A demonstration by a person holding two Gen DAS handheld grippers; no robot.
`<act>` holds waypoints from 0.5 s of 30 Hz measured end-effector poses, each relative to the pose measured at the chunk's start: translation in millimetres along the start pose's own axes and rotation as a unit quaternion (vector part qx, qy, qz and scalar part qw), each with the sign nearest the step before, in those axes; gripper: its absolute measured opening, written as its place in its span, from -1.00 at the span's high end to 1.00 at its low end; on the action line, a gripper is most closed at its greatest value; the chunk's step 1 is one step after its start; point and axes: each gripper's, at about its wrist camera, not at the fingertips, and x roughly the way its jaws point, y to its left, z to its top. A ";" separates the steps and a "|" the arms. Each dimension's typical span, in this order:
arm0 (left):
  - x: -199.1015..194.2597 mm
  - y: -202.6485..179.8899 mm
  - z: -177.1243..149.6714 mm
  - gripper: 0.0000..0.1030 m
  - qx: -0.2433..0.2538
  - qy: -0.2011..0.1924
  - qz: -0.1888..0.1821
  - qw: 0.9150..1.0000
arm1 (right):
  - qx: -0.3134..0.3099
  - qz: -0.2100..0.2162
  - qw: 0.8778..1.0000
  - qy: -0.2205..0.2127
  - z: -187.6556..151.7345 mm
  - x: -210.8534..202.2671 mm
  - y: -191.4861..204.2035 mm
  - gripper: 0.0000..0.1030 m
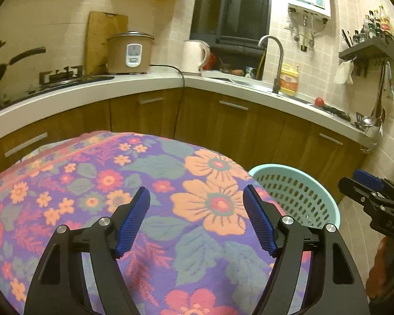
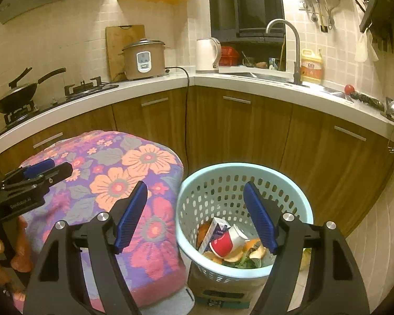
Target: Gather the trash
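Jaws of both the left gripper (image 1: 196,202) and right gripper (image 2: 195,197) stood wide and empty, the right poised over the trash-filled basket (image 2: 186,197) at lower centre, apparently after release.

Cloth (image 1: 149,210) purple w/ orange-pink flowers; basket (image 2: 296,199) pale teal; cup (image 2: 227,241) red-white, maybe.
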 end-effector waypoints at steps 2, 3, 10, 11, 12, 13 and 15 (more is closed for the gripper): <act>-3.5 3.2 0.9 -0.40 -0.008 -0.009 -0.001 1.000 | -0.003 -0.004 1.000 -0.006 -0.8 -1.8 3.8 -0.42; -4.5 4.6 0.7 -0.40 -0.011 -0.011 -0.001 1.000 | 0.000 -0.004 1.000 -0.008 -1.1 -2.1 4.8 -0.43; -13.3 -10.3 -1.9 -0.52 0.026 -0.027 0.017 0.999 | 0.011 -0.004 1.000 -0.005 -8.1 3.6 12.1 -0.45; -13.8 -12.8 -2.2 -0.54 0.032 -0.028 0.019 0.999 | 0.009 -0.006 1.000 -0.003 -9.2 4.1 13.8 -0.45; -14.5 -14.7 -2.4 -0.55 0.037 -0.030 0.021 0.999 | 0.007 -0.008 1.000 -0.002 -10.1 4.5 15.2 -0.45; -15.3 -16.4 -2.7 -0.55 0.041 -0.032 0.023 0.998 | 0.005 -0.009 1.000 -0.001 -11.0 4.9 16.6 -0.46; -15.7 -16.9 -2.8 -0.58 0.045 -0.033 0.023 0.998 | 0.004 -0.008 1.000 0.003 -12.3 5.3 18.3 -0.47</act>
